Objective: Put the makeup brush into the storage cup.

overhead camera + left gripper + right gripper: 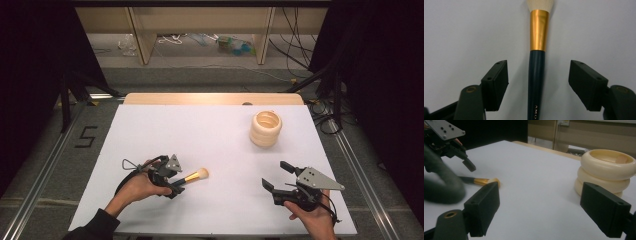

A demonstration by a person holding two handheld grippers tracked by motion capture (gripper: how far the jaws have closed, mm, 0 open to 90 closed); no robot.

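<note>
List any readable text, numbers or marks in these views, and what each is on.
"5": black mark on the grey floor left of the table.
"AMO": small pale letters running along the dark brush handle, cut off at the frame edge, so likely only part of a word.
Nothing else legible.

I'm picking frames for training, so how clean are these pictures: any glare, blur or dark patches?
High view: the white table is evenly lit, the surroundings fall to black, and the cream ring holder is crisp. Left gripper view: sharp, with a bright sheen on the makeup brush at its gold band. Right gripper view: the left claw and the hand holding it are smeared and soft, and the brush there is hazy.
</note>
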